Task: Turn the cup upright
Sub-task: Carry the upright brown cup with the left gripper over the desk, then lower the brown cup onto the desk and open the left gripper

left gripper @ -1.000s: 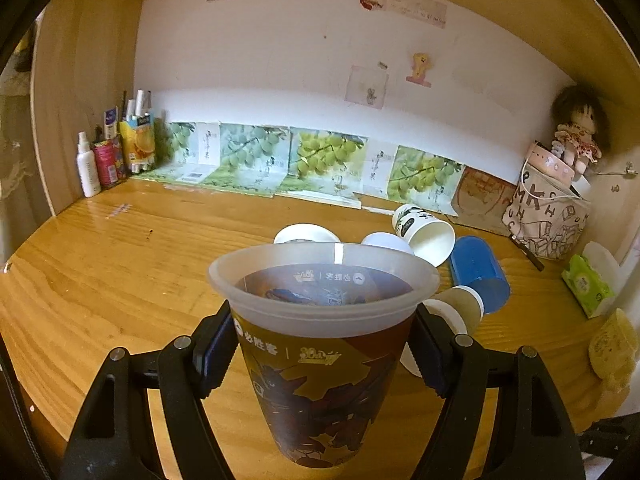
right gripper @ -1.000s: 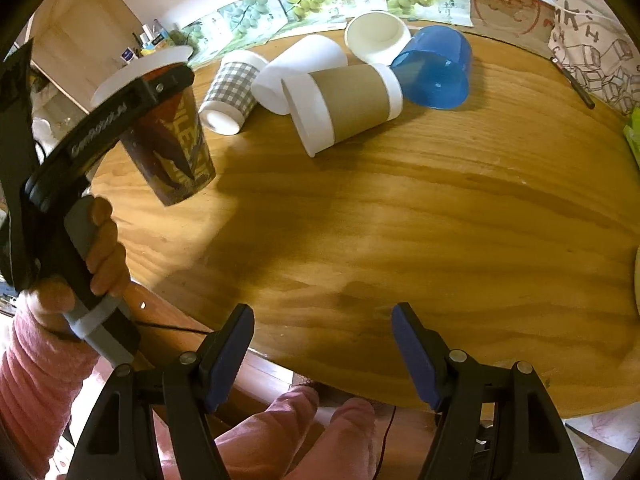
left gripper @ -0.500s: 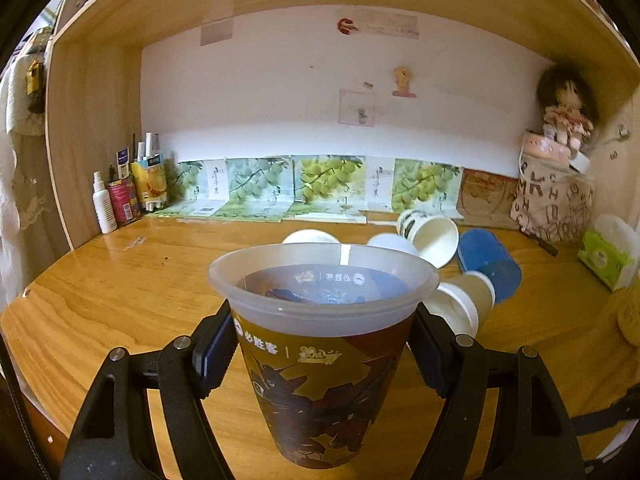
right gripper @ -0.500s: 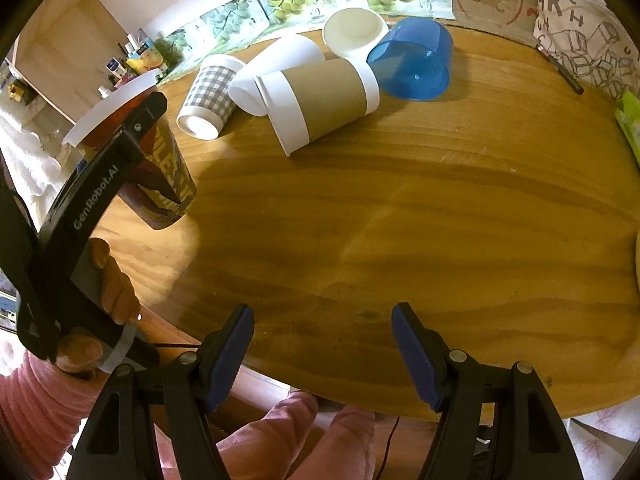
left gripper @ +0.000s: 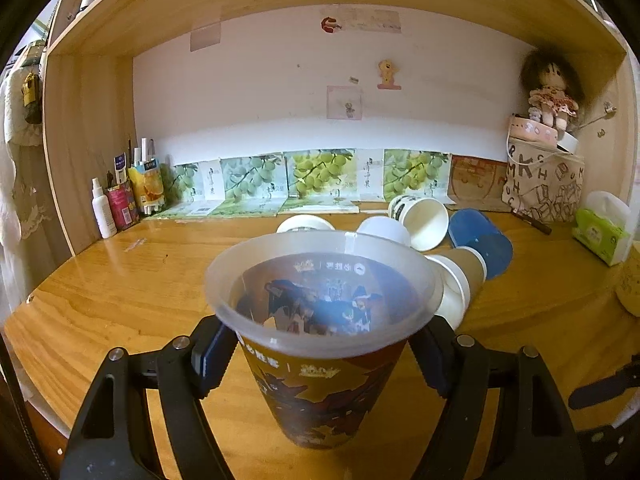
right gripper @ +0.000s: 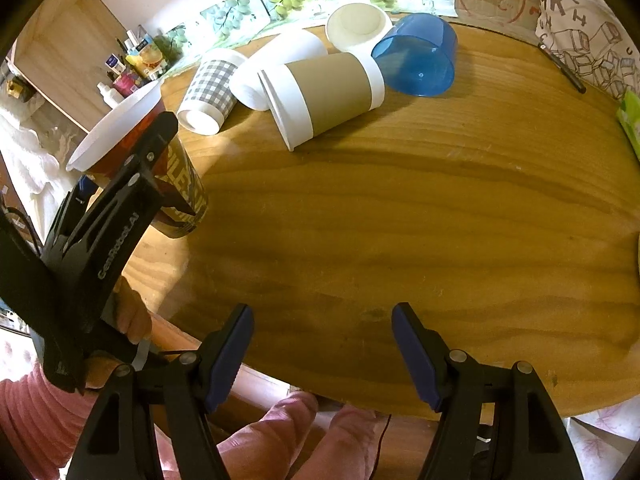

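Cup [left gripper: 320, 344] clamped upright by left gripper [left gripper: 320, 356] over table [right gripper: 400, 220] edge; right gripper [right gripper: 322, 344] splayed, empty — early release risked: toppling, fall.

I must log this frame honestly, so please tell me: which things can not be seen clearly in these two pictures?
- Base of the printed cup: left wrist view, cut off low; right wrist view, the left hand-held gripper covers part, so contact with the table is unclear.
- Checkered cup: left wrist view, mostly behind the printed cup.
- Bottle labels: too small.
- Right hand-held gripper: open, empty.
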Motion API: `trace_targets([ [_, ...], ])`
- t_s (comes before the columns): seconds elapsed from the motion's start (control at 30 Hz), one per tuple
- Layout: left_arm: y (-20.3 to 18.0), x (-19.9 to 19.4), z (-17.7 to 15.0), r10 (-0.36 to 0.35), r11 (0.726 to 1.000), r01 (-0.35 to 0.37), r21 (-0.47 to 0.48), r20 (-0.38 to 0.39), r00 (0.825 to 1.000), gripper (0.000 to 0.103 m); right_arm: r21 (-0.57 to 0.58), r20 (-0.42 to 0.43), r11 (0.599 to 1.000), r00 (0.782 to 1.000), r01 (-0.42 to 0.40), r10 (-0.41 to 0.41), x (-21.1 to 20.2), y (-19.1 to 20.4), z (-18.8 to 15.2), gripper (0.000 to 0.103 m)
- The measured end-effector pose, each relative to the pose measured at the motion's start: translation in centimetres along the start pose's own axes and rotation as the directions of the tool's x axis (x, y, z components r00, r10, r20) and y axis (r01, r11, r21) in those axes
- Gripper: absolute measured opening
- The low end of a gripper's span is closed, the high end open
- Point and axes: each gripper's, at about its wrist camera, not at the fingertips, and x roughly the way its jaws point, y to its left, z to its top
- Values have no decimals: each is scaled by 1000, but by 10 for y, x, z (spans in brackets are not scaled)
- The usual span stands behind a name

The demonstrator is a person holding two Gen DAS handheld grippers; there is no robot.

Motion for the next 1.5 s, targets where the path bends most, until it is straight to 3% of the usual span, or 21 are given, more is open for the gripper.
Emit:
trace_targets([
  [0.43,6,-11,-1,-79,995,84,51,-87,993,80,53,49,998,998,39,-41,-8,13,0,72],
  [0.5,10,-12,-1,-115,991,122,62,-105,988,80,69,60,997,997,46,-51,-10,17,-1,77],
  [0.8,28,-21,-4,-201,966,224,126,-169,965,89,150,102,986,990,79,-95,-16,38,-14,80],
  [1.03,50,-40,-5,-213,949,263,174,-262,941,89,221,136,969,980,114,-146,-27,55,-34,81],
  [1.13,63,-52,6,-205,949,265,169,-305,930,89,247,177,962,970,117,-164,-39,67,-38,82],
  [1.27,74,-70,36,-184,957,242,158,-311,932,89,267,245,957,952,115,-182,-63,85,-40,82],
  [1.5,87,-95,102,-159,980,184,81,-250,955,89,220,375,971,911,92,-171,-118,114,-25,82],
])
